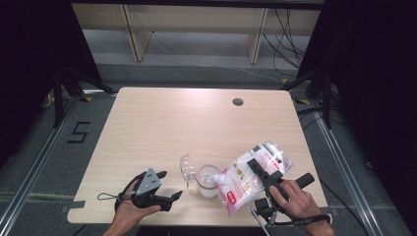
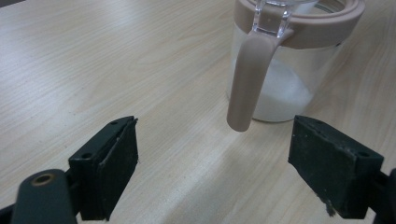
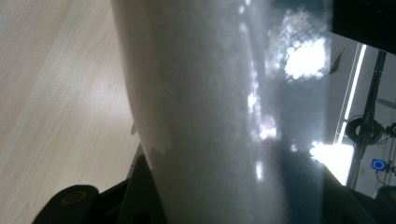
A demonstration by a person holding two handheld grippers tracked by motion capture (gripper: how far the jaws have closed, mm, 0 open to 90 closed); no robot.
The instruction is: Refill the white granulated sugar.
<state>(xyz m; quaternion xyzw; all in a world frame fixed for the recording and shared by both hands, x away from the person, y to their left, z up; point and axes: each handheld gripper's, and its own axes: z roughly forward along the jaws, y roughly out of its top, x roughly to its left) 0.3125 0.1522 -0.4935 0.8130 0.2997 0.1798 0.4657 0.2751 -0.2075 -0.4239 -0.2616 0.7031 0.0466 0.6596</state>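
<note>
White granules fill the clear bag (image 1: 251,177) tipped over the jar (image 1: 207,181).

— Worktop (image 1: 162,123)? 
— Pale wood grain, matt and smooth.

— The jar (image 2: 299,70) at 12 o'clock of the left tool (image 2: 229,163)? 
— Clear glossy glass or plastic, matt beige plastic collar.

— The bag (image 1: 248,179)? 
— Glossy transparent film, fine white grains inside. Tool pads (image 2: 334,165) matt black, worn.

In my right gripper view the bag (image 3: 210,116) presses so close it hides both jaws and blurs; in my left gripper view the jar (image 2: 289,60) beyond the jaws is cut off at the top edge
</note>
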